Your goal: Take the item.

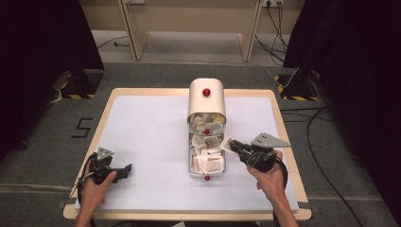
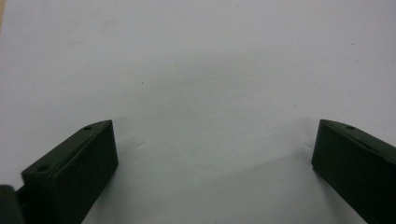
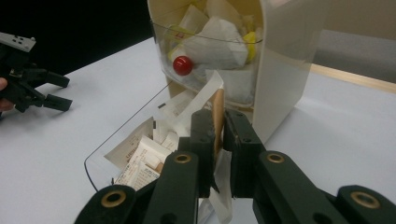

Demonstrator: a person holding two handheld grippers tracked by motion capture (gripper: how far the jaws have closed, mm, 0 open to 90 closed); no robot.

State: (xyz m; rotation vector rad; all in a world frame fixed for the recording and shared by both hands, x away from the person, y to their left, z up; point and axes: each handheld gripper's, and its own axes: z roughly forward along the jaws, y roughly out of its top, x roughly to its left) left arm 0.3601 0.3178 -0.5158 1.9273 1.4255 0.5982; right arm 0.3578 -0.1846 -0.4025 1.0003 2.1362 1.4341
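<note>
Right gripper (image 1: 232, 146), near the table's (image 1: 142, 123) right edge: jaws nearly together, pinching a tea-bag packet (image 3: 217, 116) at the right rim of the clear drawer (image 1: 207, 163), which stands pulled out toward the front edge from the cream dispenser box (image 1: 206, 99) at table centre. More packets lie loose in the drawer. Left gripper (image 1: 125, 171), near the front-left corner: jaws wide apart, holding nothing, over bare table surface.
</note>
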